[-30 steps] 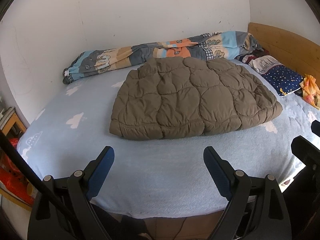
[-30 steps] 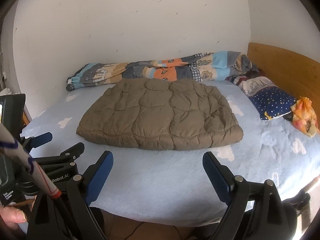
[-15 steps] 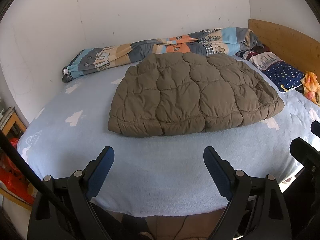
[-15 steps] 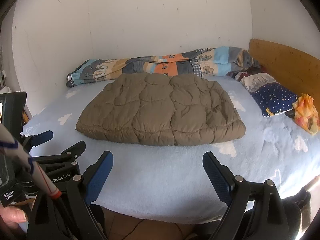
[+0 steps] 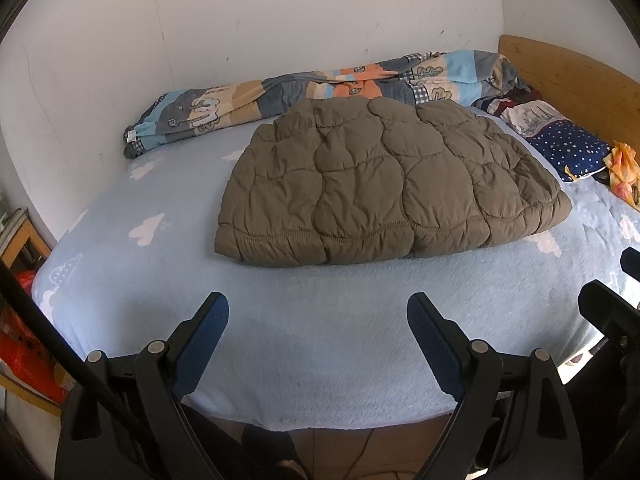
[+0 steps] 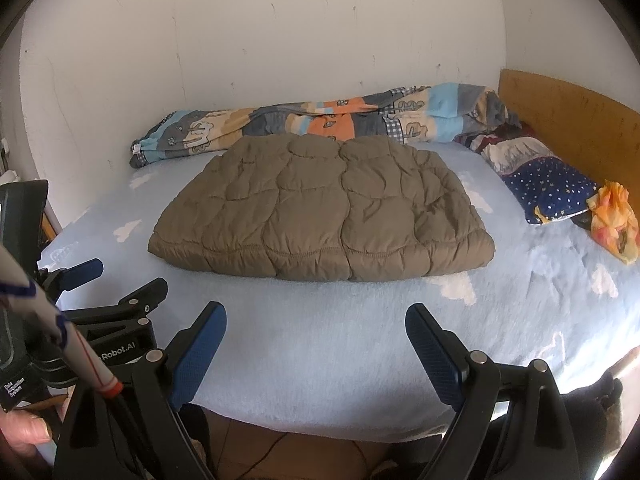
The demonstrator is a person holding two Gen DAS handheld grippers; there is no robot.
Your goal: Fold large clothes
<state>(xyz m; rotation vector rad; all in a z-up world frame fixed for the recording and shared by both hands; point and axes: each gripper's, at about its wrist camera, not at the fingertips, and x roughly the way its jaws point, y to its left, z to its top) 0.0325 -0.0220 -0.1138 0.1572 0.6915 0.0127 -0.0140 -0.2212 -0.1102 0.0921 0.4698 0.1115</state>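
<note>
A brown quilted puffer jacket (image 5: pixel 380 184) lies folded into a flat rectangle in the middle of the bed (image 5: pixel 320 340); it also shows in the right wrist view (image 6: pixel 320 212). My left gripper (image 5: pixel 318 320) is open and empty, held above the bed's near edge, well short of the jacket. My right gripper (image 6: pixel 316 328) is open and empty too, beside the left one and equally short of the jacket. The left gripper's body (image 6: pixel 100 320) shows at the left of the right wrist view.
A rolled patchwork duvet (image 5: pixel 320 92) lies along the wall behind the jacket. A star-print pillow (image 5: pixel 568 148) and an orange cloth (image 5: pixel 622 168) lie by the wooden headboard (image 5: pixel 568 68) on the right. Red clutter (image 5: pixel 24 344) sits on the floor at left.
Both grippers have shifted slightly, so the jacket sits a little differently in each view. Both stay open and empty. The jacket has not moved on the bed.
</note>
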